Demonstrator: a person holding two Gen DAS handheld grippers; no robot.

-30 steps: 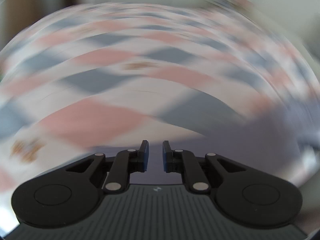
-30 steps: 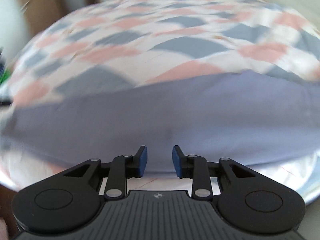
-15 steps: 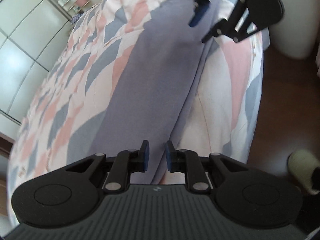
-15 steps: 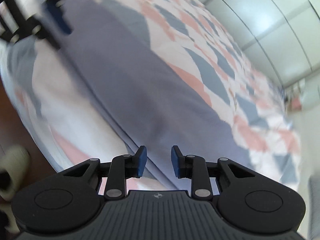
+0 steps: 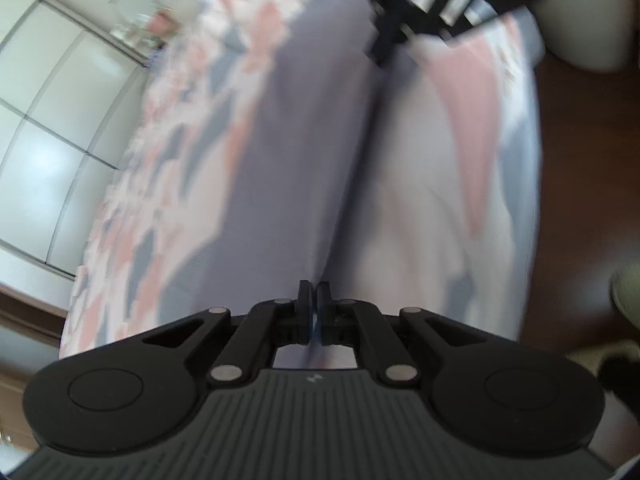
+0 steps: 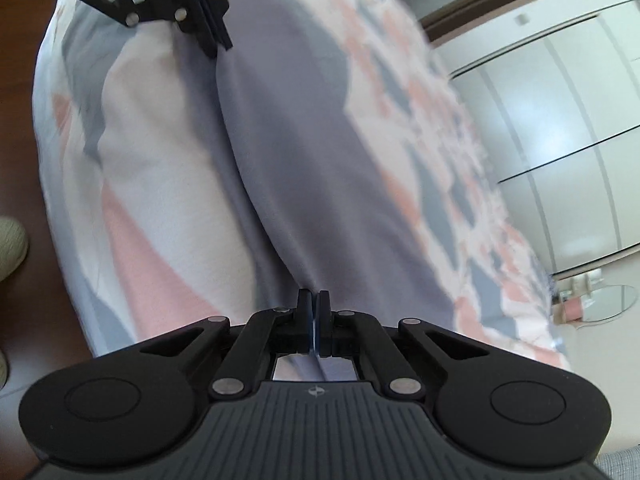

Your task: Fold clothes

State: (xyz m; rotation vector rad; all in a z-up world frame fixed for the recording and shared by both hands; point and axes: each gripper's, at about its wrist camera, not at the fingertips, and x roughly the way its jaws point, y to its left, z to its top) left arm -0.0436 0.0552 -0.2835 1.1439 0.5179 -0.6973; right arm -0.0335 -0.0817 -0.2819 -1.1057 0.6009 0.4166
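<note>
A lavender garment (image 5: 288, 160) lies in a long strip near the edge of a bed with a pink, grey and white patterned cover (image 5: 432, 200). My left gripper (image 5: 314, 292) is at the strip's near end, its jaws closing tight on the garment's folded edge. The right gripper (image 5: 378, 54) shows blurred at the far end. In the right wrist view the same garment (image 6: 320, 160) runs from my right gripper (image 6: 314, 300), whose jaws are closing tight on its edge, up to the left gripper (image 6: 218, 46), which pinches the opposite end.
Brown wooden floor (image 5: 580, 160) borders the bed edge, with a pale slipper (image 6: 10, 244) on it. White wardrobe doors (image 6: 560, 120) stand beyond the bed. A white rounded object (image 5: 588, 40) sits by the bed's far corner.
Both grippers rolled from facing across the bed to facing each other along the garment's edge. Both went from slightly open to shut on that edge.
</note>
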